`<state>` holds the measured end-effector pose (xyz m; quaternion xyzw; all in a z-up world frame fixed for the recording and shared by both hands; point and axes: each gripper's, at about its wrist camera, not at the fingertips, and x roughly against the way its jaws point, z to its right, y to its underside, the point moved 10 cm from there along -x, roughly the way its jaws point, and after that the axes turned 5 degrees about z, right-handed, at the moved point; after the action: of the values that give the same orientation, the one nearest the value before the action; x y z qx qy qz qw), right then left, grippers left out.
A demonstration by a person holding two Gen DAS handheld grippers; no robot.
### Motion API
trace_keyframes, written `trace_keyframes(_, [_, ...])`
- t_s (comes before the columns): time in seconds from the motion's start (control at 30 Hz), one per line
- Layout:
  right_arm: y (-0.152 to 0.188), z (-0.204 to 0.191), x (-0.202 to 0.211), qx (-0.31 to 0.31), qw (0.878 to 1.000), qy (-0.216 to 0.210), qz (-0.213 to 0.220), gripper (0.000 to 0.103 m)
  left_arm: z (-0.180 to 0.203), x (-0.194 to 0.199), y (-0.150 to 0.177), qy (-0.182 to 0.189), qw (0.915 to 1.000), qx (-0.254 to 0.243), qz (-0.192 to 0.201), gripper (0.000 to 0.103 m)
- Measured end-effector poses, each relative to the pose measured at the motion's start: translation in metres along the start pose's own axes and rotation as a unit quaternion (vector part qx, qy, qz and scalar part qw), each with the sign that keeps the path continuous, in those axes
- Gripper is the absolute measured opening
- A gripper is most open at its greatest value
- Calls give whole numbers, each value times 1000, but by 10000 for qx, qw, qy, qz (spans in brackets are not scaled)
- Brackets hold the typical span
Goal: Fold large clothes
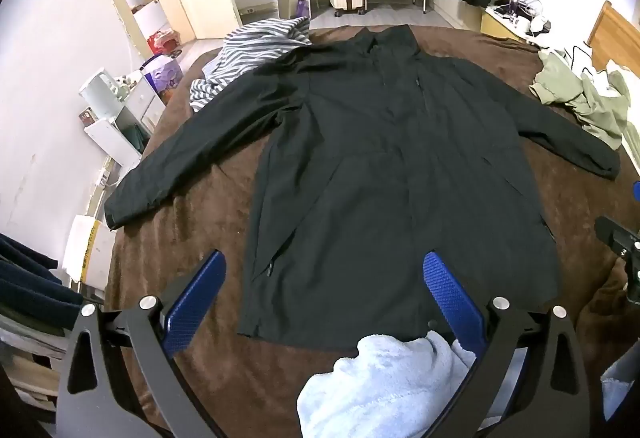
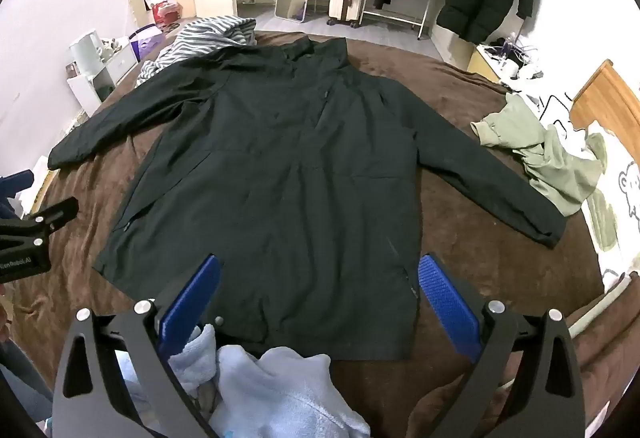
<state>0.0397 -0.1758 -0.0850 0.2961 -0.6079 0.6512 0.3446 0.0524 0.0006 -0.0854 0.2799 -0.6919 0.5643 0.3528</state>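
Observation:
A large black jacket [image 1: 380, 166] [image 2: 280, 178] lies flat on the brown bedspread [image 1: 192, 222] [image 2: 460, 238], front up, both sleeves spread out to the sides and the collar at the far end. My left gripper [image 1: 324, 274] hovers above the jacket's near hem, open wide, nothing between its blue pads [image 1: 452, 302]. My right gripper [image 2: 318, 274] hangs over the hem further right, also open wide with nothing held. The right gripper's edge shows at the right of the left wrist view, and the left gripper's at the left of the right wrist view.
A light blue fleece garment [image 1: 384, 382] [image 2: 280, 390] sits just below the hem, near me. A striped garment [image 1: 252, 50] [image 2: 200, 38] lies at the far left of the bed, a pale green one [image 1: 580, 98] [image 2: 548, 154] at the right. White shelves, a clothes rack and hanging coats stand beyond the bed.

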Motion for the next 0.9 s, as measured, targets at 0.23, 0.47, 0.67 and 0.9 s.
trace_keyframes(0.23, [0,-1,0,-15,10000,-22,-32,97,2,-1,1,-31,10000,-41,-7,97])
trace_keyframes(0.47, [0,-1,0,-25,10000,1,-15,97,-1,-2,4,-40,10000,-45,-12,97])
trace_keyframes(0.67, [-1,-1,0,-12,10000,-13,-12,97,0,-2,4,-9,10000,-38,-27,97])
trace_keyframes(0.9, [-2,1,0,22,10000,15,-23,97,1,-2,0,31,10000,7,-39,97])
